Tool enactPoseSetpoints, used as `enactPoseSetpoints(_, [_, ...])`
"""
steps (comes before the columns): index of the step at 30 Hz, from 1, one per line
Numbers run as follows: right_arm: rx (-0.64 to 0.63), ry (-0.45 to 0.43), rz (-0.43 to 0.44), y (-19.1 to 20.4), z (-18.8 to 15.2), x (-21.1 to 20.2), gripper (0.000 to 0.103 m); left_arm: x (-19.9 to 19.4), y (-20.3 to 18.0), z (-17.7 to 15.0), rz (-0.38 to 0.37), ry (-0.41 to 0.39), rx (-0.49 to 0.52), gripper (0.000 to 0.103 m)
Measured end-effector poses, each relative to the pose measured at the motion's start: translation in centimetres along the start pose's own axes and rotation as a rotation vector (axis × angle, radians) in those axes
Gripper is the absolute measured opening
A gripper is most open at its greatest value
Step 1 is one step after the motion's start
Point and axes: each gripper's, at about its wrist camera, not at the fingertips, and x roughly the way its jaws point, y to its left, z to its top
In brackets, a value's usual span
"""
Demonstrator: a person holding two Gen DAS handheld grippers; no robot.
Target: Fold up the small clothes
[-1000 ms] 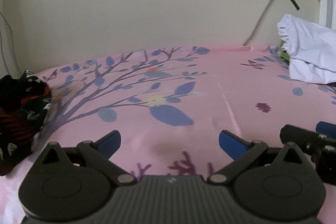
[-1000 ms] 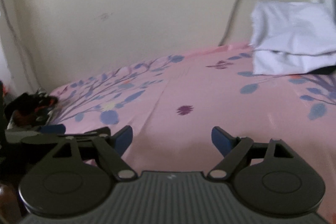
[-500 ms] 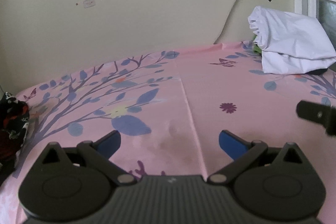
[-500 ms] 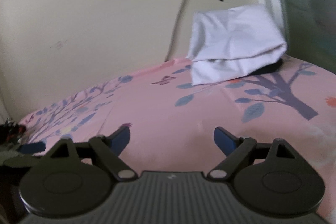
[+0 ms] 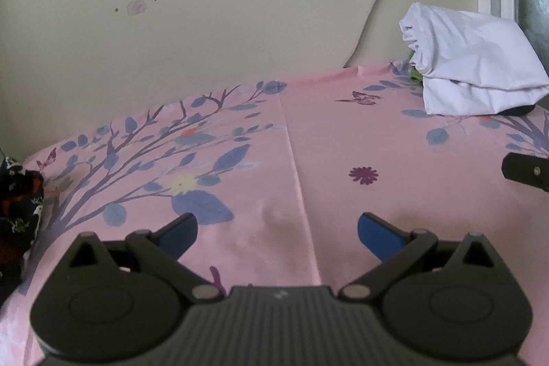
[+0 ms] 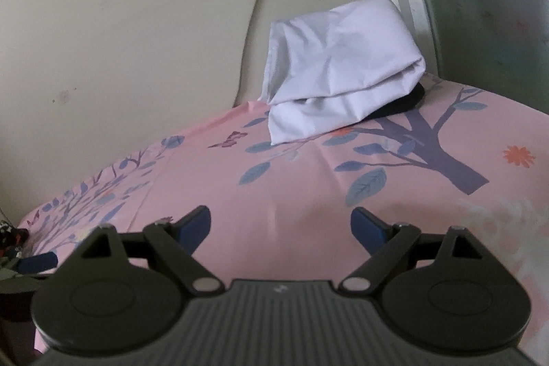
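Risk entry: both grippers empty above the pink bedsheet (image 5: 343, 139). Left gripper (image 5: 277, 230) jaws apart, nothing between. Right gripper (image 6: 280, 223) jaws spread wide, nothing between. Clothes: dark patterned bundle (image 5: 19, 204) at the bed's left edge, well apart from either gripper; white folded cloth (image 6: 338, 67) against the wall, near the window. Hazards, judged: bundle slipping off the edge if nudged; jaws pinching sheet along with garment.

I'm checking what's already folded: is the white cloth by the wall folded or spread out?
Folded. The white cloth sits as a thick bundle of stacked layers on the pink sheet, not laid flat.
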Motion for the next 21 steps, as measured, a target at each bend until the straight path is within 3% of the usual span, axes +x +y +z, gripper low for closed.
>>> enactPoseSetpoints(21, [0.073,0.006,0.018,-0.95,0.15,0.17,0.086,-0.54,-1.09,-0.15,-0.010,-0.019,0.044,0.103])
